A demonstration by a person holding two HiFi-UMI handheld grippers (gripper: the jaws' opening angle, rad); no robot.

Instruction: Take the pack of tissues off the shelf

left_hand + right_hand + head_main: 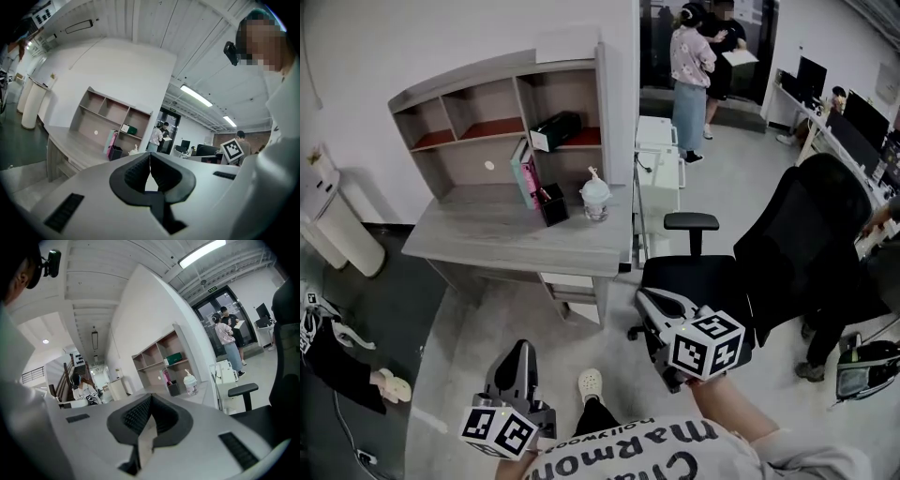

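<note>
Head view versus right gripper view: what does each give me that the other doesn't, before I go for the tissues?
Only the head view: the left claw low over the floor, and the desk top seen from above.

Only the right gripper view: the right claw straight on, its jaws together with nothing between them, and the ceiling light.

Both: the pack of tissues in the right-hand compartment of the shelf, the lidded cup on the desk, and the black chair's armrest.

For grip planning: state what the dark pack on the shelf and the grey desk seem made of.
Dark rectangular tissue pack: likely plastic film, faint sheen on top. Pale grey desk: apparently matte wood-look laminate, faint streaked grain.
</note>
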